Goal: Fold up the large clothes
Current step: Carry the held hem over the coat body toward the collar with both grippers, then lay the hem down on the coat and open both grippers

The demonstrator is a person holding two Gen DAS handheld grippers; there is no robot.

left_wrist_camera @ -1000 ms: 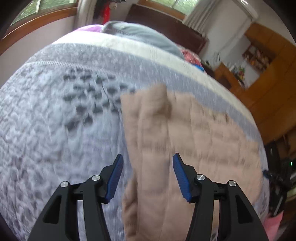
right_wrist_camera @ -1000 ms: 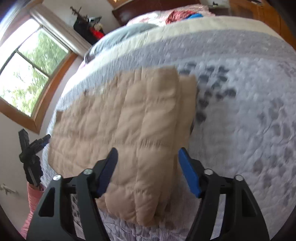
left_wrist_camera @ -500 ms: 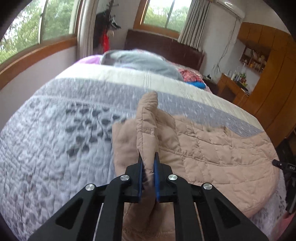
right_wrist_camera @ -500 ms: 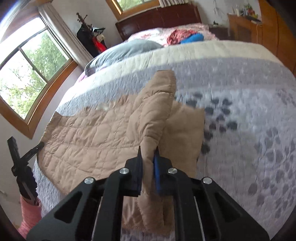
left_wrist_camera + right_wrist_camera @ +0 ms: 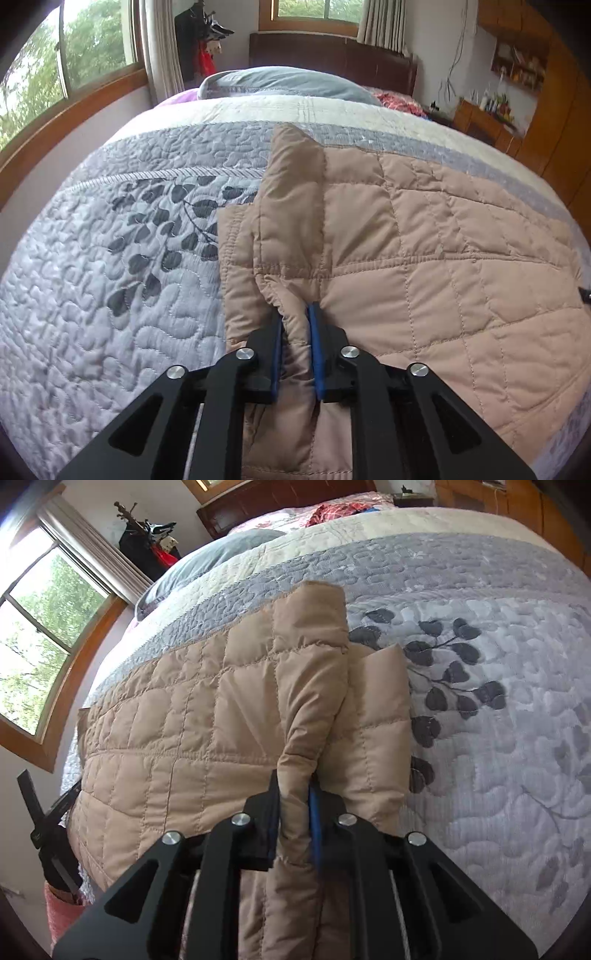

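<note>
Tan puffy jacket [image 5: 424, 258] cloth is pinched tight by the left gripper [image 5: 295, 332] and the right gripper [image 5: 294, 801]. Both edges should be lifted together and laid flat on the bed [image 5: 110, 295].

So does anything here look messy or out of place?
Only the tan quilted jacket: one edge stands up in a ridge, pinched by the left gripper and right gripper. Nothing looks torn or spilled on the bedspread.

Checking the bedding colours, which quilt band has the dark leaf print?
The pale lilac band nearest the tongs; the grey band and cream band beyond have none.
</note>
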